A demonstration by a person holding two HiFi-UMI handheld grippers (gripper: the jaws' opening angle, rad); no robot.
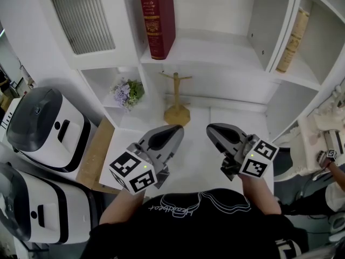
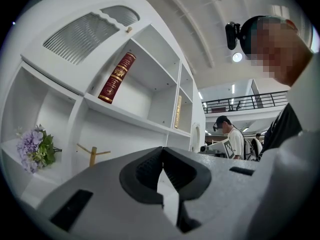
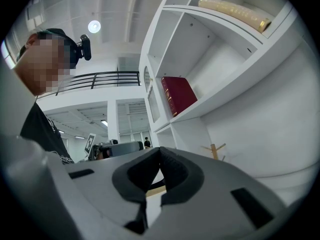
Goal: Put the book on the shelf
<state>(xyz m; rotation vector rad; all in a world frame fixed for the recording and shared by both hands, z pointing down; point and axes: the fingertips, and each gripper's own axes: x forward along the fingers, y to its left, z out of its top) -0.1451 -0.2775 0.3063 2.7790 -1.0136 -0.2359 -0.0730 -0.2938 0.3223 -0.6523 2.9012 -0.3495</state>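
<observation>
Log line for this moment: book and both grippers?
red book: leaning on shelf, upper bay | left gripper: shut, empty | right gripper: shut, empty | both below book

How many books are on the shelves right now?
2: a red book leaning in the middle compartment, a cream book in the right one. Others may be hidden.

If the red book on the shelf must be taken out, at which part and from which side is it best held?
Probably the spine edge of the red book, about mid-height, coming level from the front. It stands with the spine facing out, so only that edge offers itself; the shelf is bare on its right in the head view, leaving room for one jaw.
</observation>
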